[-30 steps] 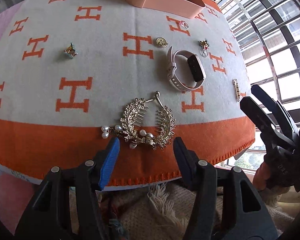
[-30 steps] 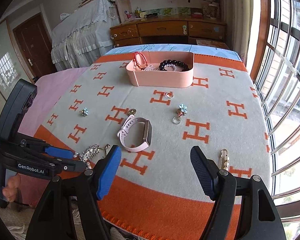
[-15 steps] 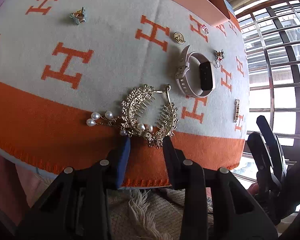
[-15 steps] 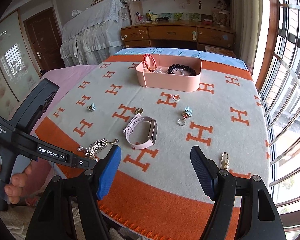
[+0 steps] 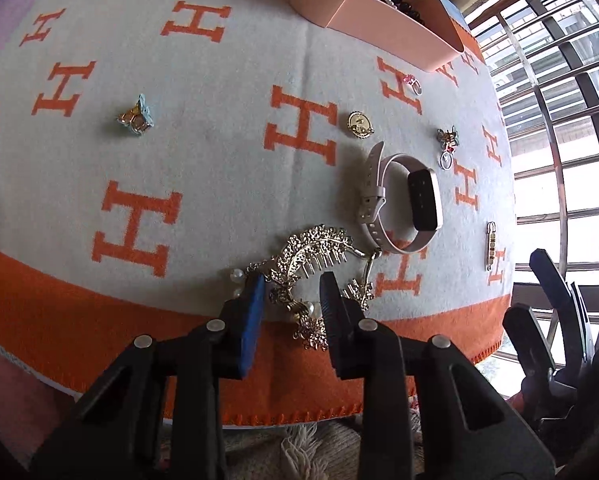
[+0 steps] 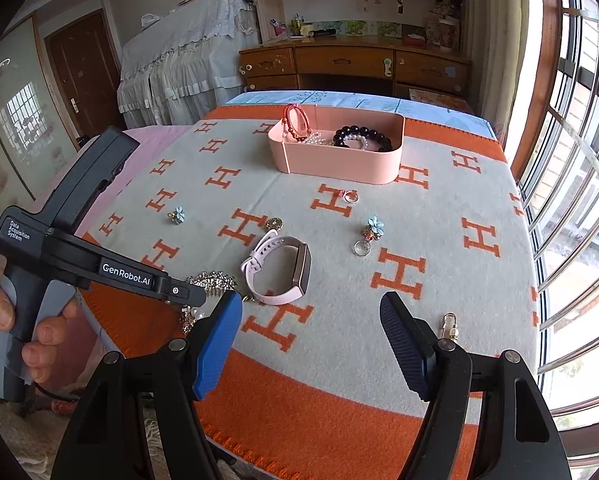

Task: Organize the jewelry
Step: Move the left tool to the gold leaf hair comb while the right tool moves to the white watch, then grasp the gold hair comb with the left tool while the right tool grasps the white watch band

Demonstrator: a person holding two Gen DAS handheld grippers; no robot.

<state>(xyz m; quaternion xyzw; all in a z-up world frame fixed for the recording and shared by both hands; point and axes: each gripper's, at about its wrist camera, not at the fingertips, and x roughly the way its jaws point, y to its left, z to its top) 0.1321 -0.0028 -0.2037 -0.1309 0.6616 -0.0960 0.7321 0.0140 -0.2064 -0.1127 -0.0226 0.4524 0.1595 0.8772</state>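
Observation:
A gold hair comb with pearls (image 5: pixel 315 256) lies at the near edge of the orange-and-white blanket (image 5: pixel 219 160). My left gripper (image 5: pixel 293 292) has its jaws partly closed around the comb's near end; whether they touch it I cannot tell. The comb also shows in the right wrist view (image 6: pixel 213 282), partly behind the left gripper (image 6: pixel 183 292). My right gripper (image 6: pixel 311 332) is open and empty above the blanket's near edge. A pink tray (image 6: pixel 339 160) with bracelets stands at the far side; it also shows in the left wrist view (image 5: pixel 379 16).
Loose on the blanket: a pink smartwatch (image 5: pixel 403 200), a gold coin pendant (image 5: pixel 360 124), a butterfly clip (image 5: pixel 136 117), a ring (image 5: pixel 413 83), a flower charm (image 5: pixel 447 140), a gold pin (image 5: pixel 491 244). A window is at the right. A wooden dresser (image 6: pixel 355 64) stands behind.
My left gripper has moved forward onto the hair comb, with its jaws now on either side of the comb's near end. The right gripper has stayed open and nearly still.

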